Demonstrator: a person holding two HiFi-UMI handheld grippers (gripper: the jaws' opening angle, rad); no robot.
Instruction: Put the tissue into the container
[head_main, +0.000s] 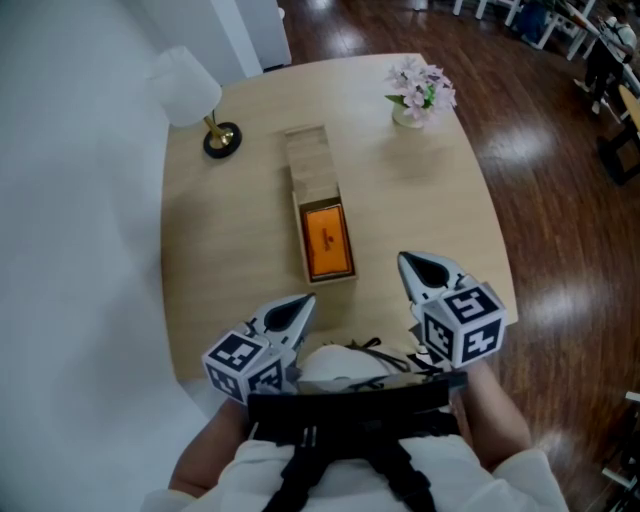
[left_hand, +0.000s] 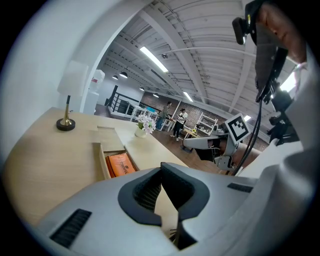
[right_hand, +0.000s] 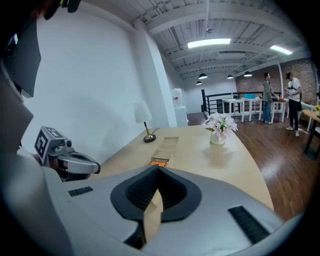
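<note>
A long wooden box lies in the middle of the round table, its sliding lid pushed toward the far end. An orange tissue pack lies inside the open near half; the same tissue pack shows in the left gripper view. My left gripper hovers near the table's front edge, below and left of the box, shut with nothing in it. My right gripper is to the right of the box's near end, also shut and empty. Neither gripper touches the box or the pack.
A white-shaded lamp on a dark base stands at the table's far left. A vase of pale flowers stands at the far right. A white wall runs along the left, and dark wooden floor surrounds the table. People stand far off in the room.
</note>
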